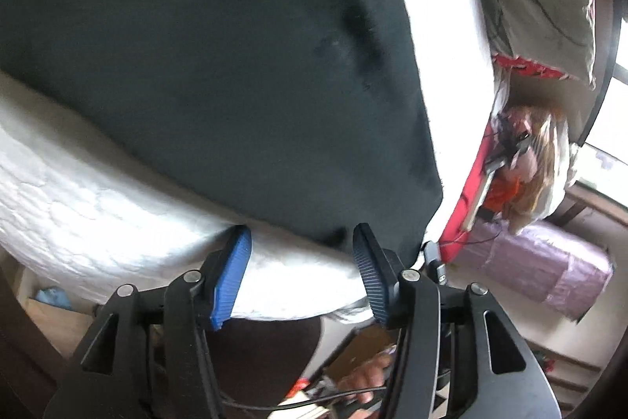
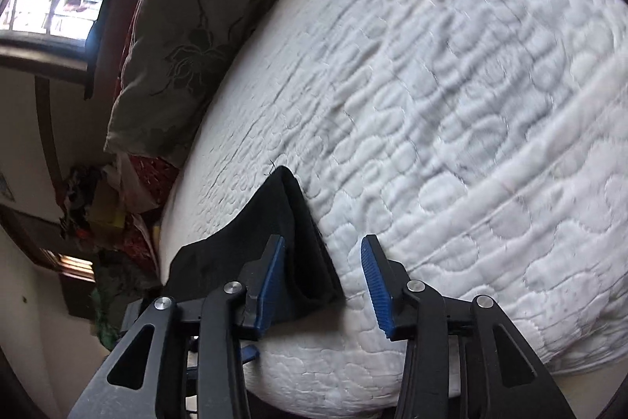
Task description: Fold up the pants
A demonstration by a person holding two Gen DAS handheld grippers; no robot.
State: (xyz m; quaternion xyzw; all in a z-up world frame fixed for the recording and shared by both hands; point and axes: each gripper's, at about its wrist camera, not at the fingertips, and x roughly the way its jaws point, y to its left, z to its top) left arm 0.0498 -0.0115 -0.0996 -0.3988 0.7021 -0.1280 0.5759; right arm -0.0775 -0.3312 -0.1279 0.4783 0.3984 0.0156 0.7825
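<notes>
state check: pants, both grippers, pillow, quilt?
pants: dark, spread flat on the quilt, corner between the right gripper's open jaws
left gripper: open, empty, at pants edge
right gripper: open
pillow: lying beside quilt
quilt: spread, wrinkled

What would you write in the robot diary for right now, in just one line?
task: fold pants | left gripper: open, empty, at near edge of black pants | right gripper: open, empty, over pants corner | surface: white quilted mattress
</notes>
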